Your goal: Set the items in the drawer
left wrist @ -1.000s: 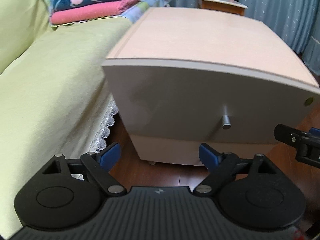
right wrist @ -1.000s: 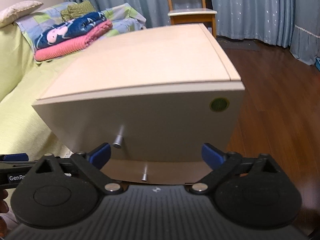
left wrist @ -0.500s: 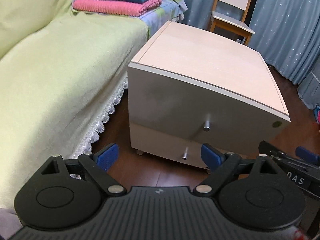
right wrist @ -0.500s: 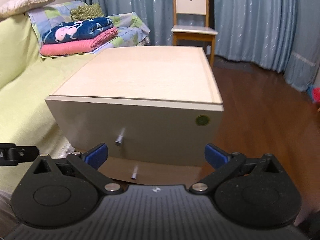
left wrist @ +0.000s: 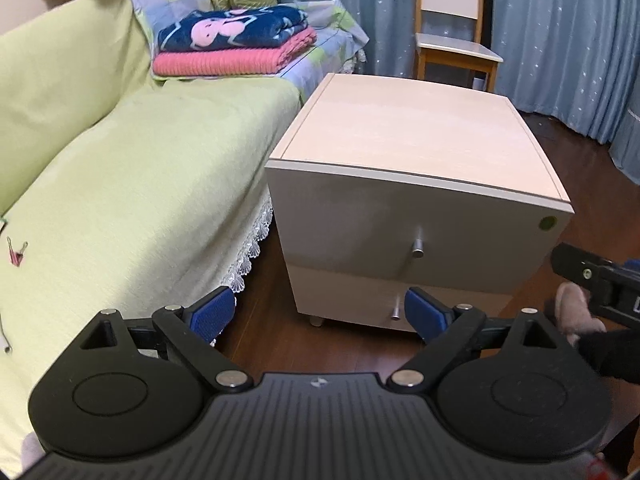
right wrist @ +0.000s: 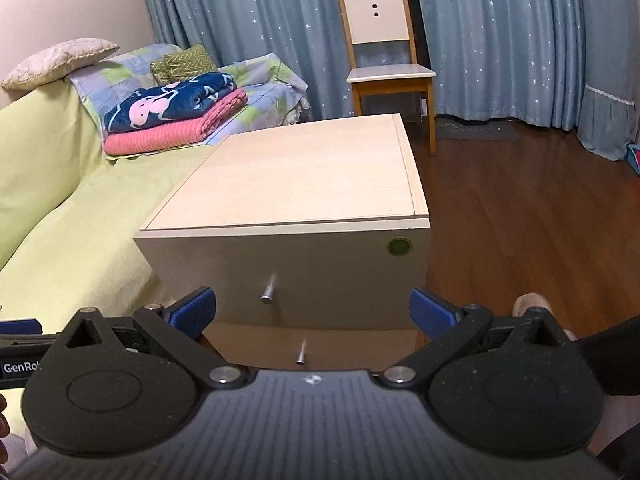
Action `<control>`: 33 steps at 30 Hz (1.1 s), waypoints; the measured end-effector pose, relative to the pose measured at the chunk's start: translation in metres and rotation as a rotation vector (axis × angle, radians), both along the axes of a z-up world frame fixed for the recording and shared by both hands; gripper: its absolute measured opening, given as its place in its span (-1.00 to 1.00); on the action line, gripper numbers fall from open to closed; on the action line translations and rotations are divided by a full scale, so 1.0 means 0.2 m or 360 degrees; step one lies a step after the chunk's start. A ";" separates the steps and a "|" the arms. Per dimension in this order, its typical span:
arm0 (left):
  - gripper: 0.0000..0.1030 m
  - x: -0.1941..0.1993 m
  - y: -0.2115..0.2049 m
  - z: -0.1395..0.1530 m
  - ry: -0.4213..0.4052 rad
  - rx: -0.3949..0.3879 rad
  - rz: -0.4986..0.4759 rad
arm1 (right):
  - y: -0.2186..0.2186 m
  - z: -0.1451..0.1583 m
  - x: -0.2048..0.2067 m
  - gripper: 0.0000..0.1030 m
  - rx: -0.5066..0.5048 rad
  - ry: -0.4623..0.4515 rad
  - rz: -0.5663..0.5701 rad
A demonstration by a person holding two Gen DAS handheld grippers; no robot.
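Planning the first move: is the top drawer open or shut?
Shut: the top drawer front sits flush under the cabinet top, no gap visible.

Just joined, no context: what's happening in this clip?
A person holds a tool in each hand in front of a cabinet beside a sofa. Both drawers are shut; the upper knob and lower knob are untouched. The left tool and right tool are open and empty, short of the cabinet. A small pink clip lies on the sofa. Nothing is in a drawer yet.
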State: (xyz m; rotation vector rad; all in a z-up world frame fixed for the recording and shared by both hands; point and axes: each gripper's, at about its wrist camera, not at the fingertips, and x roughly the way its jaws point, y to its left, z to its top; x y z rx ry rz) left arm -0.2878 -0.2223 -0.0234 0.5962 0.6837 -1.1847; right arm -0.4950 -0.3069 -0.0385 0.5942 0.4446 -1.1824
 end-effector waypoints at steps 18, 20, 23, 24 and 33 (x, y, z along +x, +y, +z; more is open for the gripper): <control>0.81 -0.09 0.19 0.10 0.0036 -0.0055 0.0004 | 0.14 0.00 -0.02 0.98 0.0046 0.0060 0.0021; 0.81 -0.09 0.20 0.11 0.0033 -0.0061 0.0007 | 0.16 0.00 -0.02 0.98 0.0048 0.0067 0.0022; 0.81 -0.07 0.21 0.12 0.0027 -0.0070 0.0020 | 0.18 0.00 -0.02 0.98 0.0051 0.0078 0.0024; 0.81 -0.07 0.21 0.12 0.0022 -0.0072 0.0026 | 0.18 0.00 -0.02 0.98 0.0050 0.0079 0.0026; 0.81 -0.03 0.21 0.11 0.0030 -0.0071 0.0054 | 0.14 0.01 0.01 0.98 0.0045 0.0085 0.0029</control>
